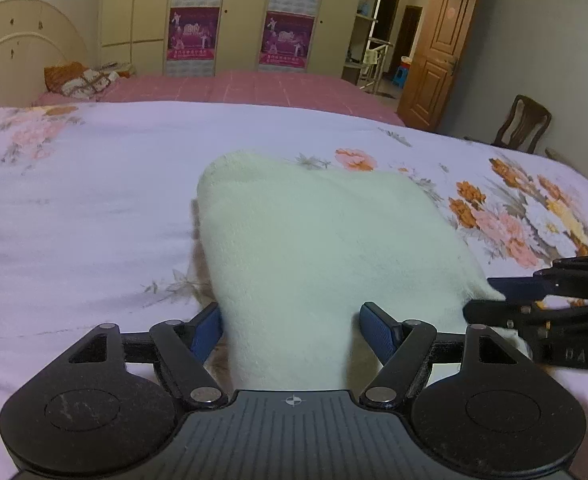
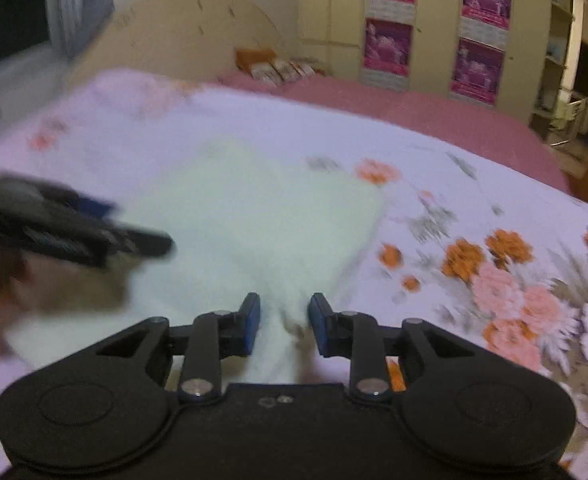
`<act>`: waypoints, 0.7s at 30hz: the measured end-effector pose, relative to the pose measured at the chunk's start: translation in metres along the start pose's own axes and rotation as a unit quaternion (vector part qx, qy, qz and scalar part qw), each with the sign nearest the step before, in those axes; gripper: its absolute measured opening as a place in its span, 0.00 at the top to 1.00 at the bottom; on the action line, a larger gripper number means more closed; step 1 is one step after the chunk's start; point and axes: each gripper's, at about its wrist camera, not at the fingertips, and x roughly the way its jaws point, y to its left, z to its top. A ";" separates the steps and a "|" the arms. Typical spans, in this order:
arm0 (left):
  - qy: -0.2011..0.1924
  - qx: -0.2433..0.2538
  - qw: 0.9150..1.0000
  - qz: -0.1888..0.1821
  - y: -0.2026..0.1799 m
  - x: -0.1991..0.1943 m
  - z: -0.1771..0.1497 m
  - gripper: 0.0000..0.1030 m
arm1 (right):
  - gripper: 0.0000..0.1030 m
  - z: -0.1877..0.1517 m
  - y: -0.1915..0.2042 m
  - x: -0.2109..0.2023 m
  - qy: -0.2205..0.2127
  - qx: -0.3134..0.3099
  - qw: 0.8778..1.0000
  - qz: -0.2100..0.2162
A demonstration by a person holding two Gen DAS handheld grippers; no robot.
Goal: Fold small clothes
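Note:
A small white fleecy garment (image 1: 313, 240) lies on the floral bedsheet (image 1: 74, 208); in the right wrist view the garment (image 2: 246, 216) is blurred. My left gripper (image 1: 292, 330) is open, its blue pads either side of the garment's near edge, which runs between the jaws. My right gripper (image 2: 284, 322) is open with a narrower gap, a bunched bit of the garment's corner between the pads. The right gripper shows at the right edge of the left wrist view (image 1: 541, 300); the left gripper shows at the left of the right wrist view (image 2: 78, 232).
The bed extends far ahead with a pink blanket (image 1: 254, 88) and a pillow (image 1: 82, 80) by the headboard (image 1: 22, 48). Wardrobes (image 1: 246, 16) stand behind. A wooden door (image 1: 441, 52) and a chair (image 1: 521, 124) are to the right.

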 end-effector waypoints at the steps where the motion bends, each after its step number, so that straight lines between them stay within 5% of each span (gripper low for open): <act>1: 0.000 -0.005 1.000 -0.002 0.000 -0.002 -0.003 0.29 | 0.68 0.000 -0.005 0.001 0.002 0.017 1.000 0.003; 8: 0.019 -0.012 1.000 -0.001 0.002 -0.038 -0.046 0.29 | 0.72 -0.013 0.000 -0.027 -0.001 0.024 0.999 -0.033; 14: 0.006 -0.022 1.000 0.019 -0.006 -0.071 -0.066 0.29 | 0.75 -0.032 0.032 -0.069 -0.020 0.017 1.000 0.017; 21: 0.017 -0.012 0.999 0.038 -0.018 -0.077 -0.083 0.29 | 0.80 -0.058 0.048 -0.050 0.024 -0.020 0.999 -0.017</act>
